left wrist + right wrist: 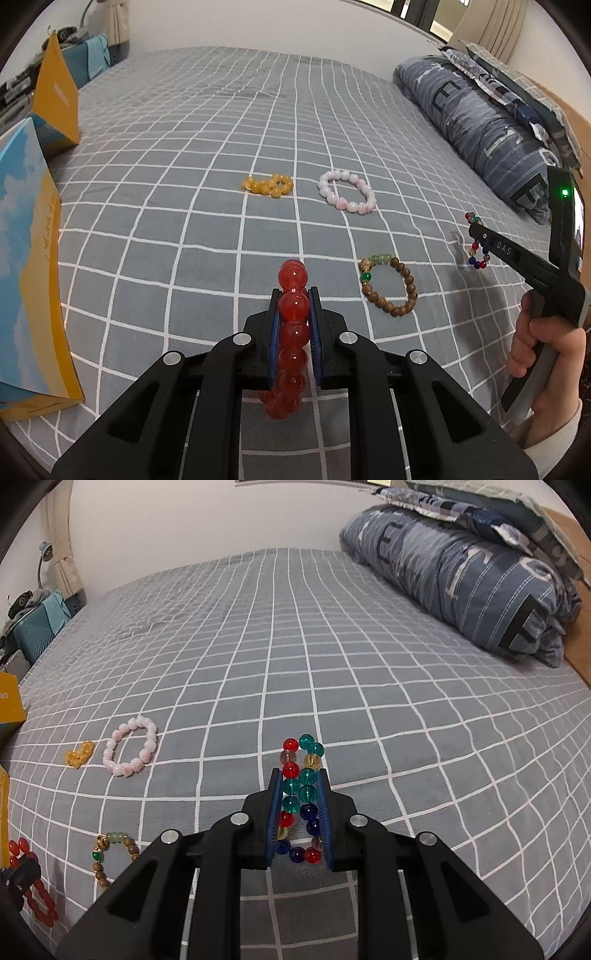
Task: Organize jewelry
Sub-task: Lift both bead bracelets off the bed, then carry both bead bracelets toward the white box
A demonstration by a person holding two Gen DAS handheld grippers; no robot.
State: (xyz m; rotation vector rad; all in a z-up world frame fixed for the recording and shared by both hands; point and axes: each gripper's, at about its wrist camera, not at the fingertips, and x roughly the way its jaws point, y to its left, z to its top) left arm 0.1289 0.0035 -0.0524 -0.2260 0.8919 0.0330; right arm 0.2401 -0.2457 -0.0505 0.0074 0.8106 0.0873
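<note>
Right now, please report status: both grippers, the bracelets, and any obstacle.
Left gripper shut on red bracelet. Right gripper shut on multicolor bracelet. Pink bracelet, yellow bracelet, wooden bracelet lie on bed. No obstacle seen.

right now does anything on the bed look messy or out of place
Only the yellow bracelet: it lies bunched into a clump, while the pink bracelet beside it and the wooden bracelet lie as open rings. The red bracelet and multicolored bracelet are pinched flat in the left gripper and right gripper.

Home bedroom, bed with grey checked sheet [369, 686], rolled blue duvet [461, 572] by headboard, curtain [118, 22]
</note>
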